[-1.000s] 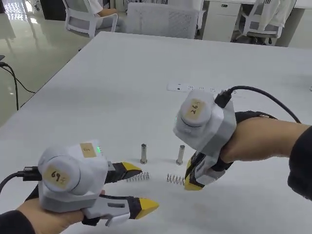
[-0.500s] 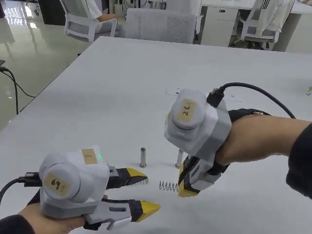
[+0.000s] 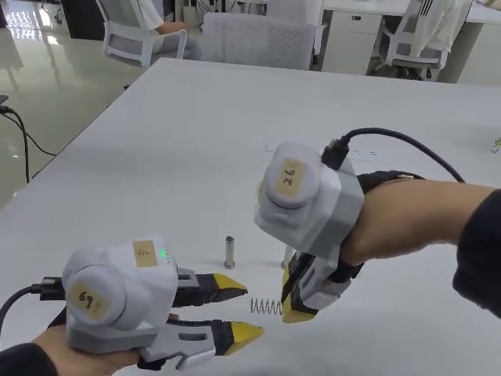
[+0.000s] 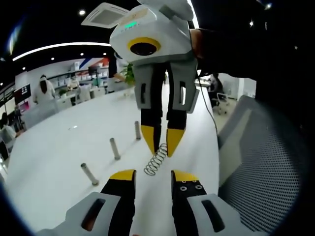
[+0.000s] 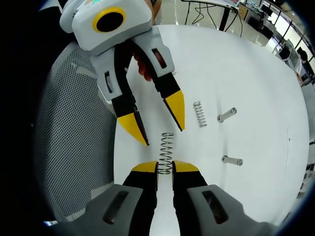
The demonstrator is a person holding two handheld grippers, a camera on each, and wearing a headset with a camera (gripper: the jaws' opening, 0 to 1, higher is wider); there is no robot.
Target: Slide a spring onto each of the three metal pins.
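My right gripper (image 5: pixel 165 168) is shut on one end of a thin metal spring (image 5: pixel 166 146), which sticks out ahead of its yellow tips. In the head view that spring (image 3: pixel 265 305) points left from the right gripper (image 3: pixel 296 307) toward my left gripper (image 3: pixel 239 308), whose jaws stand open with nothing between them. From the left gripper (image 4: pixel 153 176) I see the spring (image 4: pixel 156 160) hanging just beyond my tips. Three short metal pins (image 4: pixel 114 148) stand upright in a row on the white table. A second spring (image 5: pixel 199 113) lies loose beside a pin (image 5: pixel 226 115).
A white power strip (image 3: pixel 274 146) lies flat on the table (image 3: pixel 180 133) behind the grippers. Office chairs (image 3: pixel 254 35) and a seated person stand beyond the far edge. A black cable (image 3: pixel 395 145) trails from the right gripper.
The right gripper has carried the spring down and left, closer to the left gripper's open jaws. The left gripper has shifted a little to the right.
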